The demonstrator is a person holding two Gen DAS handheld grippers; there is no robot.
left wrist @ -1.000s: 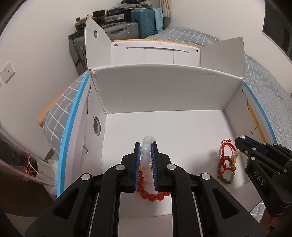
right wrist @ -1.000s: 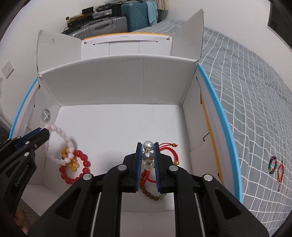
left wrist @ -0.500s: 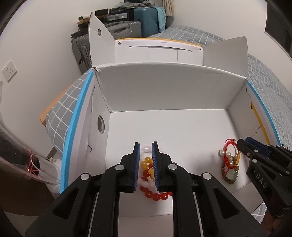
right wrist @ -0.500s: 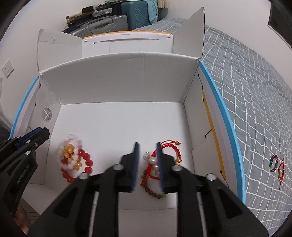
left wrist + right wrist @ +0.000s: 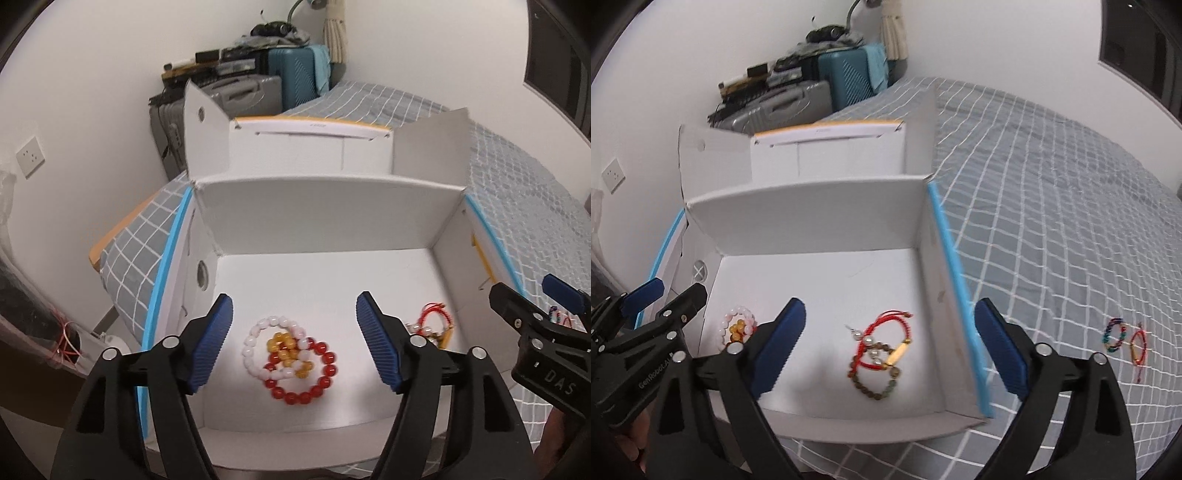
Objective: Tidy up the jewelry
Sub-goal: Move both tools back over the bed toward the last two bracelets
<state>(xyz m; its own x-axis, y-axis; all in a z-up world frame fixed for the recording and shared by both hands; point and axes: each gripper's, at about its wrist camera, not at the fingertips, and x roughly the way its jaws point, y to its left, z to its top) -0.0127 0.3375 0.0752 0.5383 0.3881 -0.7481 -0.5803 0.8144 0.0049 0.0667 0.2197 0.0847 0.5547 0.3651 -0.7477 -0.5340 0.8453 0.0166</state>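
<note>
So the jewelry is mostly in the white cardboard box [image 5: 325, 229] sitting on the grey checked bedspread [image 5: 1052, 192]. On the box floor towards its left wall there's a little pile: a red bead bracelet [image 5: 314, 373], a pale pink-white bead bracelet [image 5: 255, 343] and a small amber one [image 5: 288, 347], all overlapping each other. Towards the box's right wall is a second heap, a red cord bracelet [image 5: 886, 328] tangled with a brown-green bead bracelet [image 5: 875, 387], a few silvery pearls and a yellow tube bead.

The left gripper [image 5: 295, 336] hangs above the first pile with its jaws opening wide; the beads show between the blue pads but lie flat on the floor, nothing pinched. Same deal with the right gripper [image 5: 890, 347] over the second heap: jaws spreading, the far pad out past the box's blue-edged right wall, not touching anything.

Outside the box, well off to its right on the bedspread, two more lie side by side: a multicoloured bead bracelet [image 5: 1114, 335] and a red string bracelet [image 5: 1137, 345].
</note>
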